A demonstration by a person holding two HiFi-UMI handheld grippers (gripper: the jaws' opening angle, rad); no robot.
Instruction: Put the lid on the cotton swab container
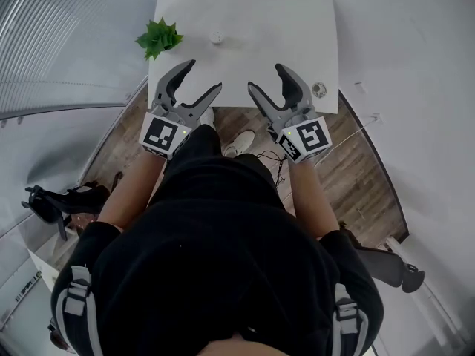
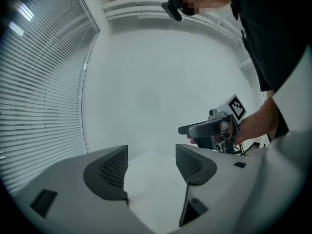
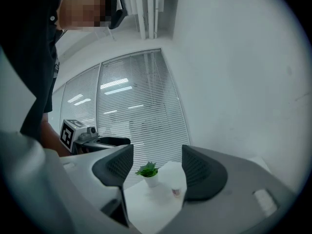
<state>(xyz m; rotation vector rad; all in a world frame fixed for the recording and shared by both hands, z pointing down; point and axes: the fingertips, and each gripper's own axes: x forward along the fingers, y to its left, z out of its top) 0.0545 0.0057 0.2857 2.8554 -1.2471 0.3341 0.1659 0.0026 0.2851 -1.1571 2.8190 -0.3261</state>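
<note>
Claws stand spread with nothing between them, the left claw [image 1: 204, 76] and the right claw [image 1: 266, 76] held side by side above the near edge of the table [image 1: 252, 13]. The small container [image 1: 216, 37] sits toward the far side of the table, near a plant [image 1: 158, 37] at the left corner. A small disc [image 1: 319, 90] at the right edge, well apart from the container, may be the lid.
</note>
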